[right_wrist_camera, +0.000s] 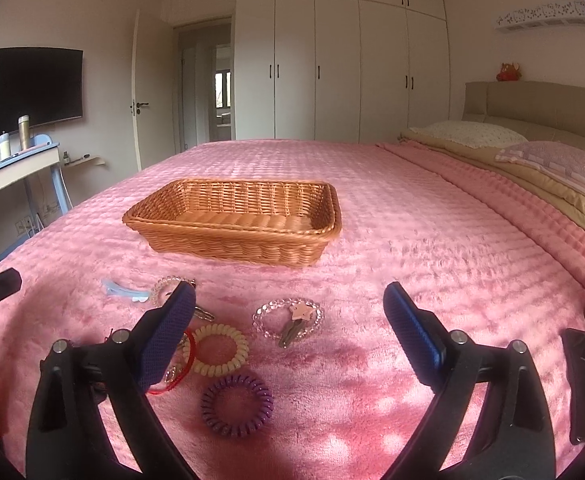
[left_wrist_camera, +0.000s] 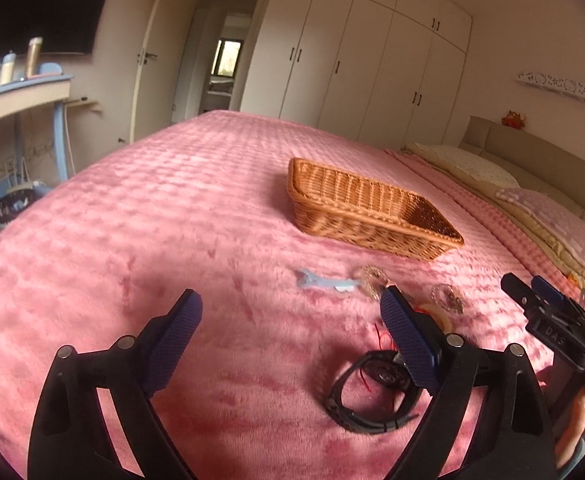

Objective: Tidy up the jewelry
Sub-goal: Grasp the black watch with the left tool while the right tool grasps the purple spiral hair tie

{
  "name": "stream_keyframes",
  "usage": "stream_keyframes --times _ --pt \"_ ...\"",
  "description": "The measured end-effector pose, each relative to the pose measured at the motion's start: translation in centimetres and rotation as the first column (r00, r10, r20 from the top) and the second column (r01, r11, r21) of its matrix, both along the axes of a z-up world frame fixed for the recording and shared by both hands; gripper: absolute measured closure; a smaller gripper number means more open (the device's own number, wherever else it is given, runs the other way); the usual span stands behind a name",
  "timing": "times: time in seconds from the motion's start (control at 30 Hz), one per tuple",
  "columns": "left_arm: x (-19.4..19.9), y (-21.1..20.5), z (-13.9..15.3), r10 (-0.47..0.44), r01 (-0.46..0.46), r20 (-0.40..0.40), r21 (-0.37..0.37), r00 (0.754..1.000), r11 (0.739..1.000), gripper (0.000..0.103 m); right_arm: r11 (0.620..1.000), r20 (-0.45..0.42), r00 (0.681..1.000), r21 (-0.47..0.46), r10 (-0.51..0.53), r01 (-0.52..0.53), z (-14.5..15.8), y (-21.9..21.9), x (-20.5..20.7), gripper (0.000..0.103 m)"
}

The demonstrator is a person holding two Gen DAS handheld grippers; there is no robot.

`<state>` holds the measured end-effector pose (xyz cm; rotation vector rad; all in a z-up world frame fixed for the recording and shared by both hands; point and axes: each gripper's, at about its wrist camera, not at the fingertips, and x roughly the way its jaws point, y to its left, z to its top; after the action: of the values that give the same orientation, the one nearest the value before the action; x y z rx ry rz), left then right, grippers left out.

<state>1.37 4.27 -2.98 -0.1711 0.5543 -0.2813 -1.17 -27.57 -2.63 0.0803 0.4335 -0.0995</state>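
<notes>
The left gripper [left_wrist_camera: 290, 322] is wide apart with nothing in it, and a black watch [left_wrist_camera: 366, 394] lies on the pink bed [left_wrist_camera: 152, 220] just by its right finger, at about 5 o'clock. The right gripper [right_wrist_camera: 288, 308] is wide apart and holds nothing too; between its fingers lie a clear bead ring [right_wrist_camera: 288, 318] with a key [right_wrist_camera: 292, 326], and at 7 o'clock a cream coil band [right_wrist_camera: 220, 350] and a purple band [right_wrist_camera: 236, 405]. Farther out at 12 o'clock the basket [right_wrist_camera: 236, 246] sits on the bed with nothing inside, and a blue clip [right_wrist_camera: 122, 290] lies near it at 10 o'clock.
</notes>
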Motion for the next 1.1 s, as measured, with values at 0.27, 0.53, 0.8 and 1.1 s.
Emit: stream_keyframes --times 0.27,0.53,0.8,1.1 --pt "-0.2 -2.3 -2.4 -0.098 0.115 -0.198 0.076 0.975 0.991 0.052 0.994 -0.197 0.975 0.026 0.105 -0.102 -1.8 -0.2 -0.6 0.053" --pt "1.1 -3.2 -3.7 -0.149 0.176 -0.303 0.062 0.941 0.982 0.068 0.990 -0.367 0.919 0.071 0.142 -0.125 -4.6 0.7 1.4 0.065" --pt "2.4 -4.1 -4.3 -0.140 0.185 -0.357 0.094 0.923 0.978 0.081 0.988 -0.431 0.889 0.059 0.155 -0.144 -5.5 1.8 3.2 0.087" --pt "1.4 -4.6 -3.4 -0.134 0.178 -0.300 0.124 0.945 0.976 0.091 0.986 -0.374 0.912 0.062 0.169 -0.157 -4.0 2.1 2.3 0.094"
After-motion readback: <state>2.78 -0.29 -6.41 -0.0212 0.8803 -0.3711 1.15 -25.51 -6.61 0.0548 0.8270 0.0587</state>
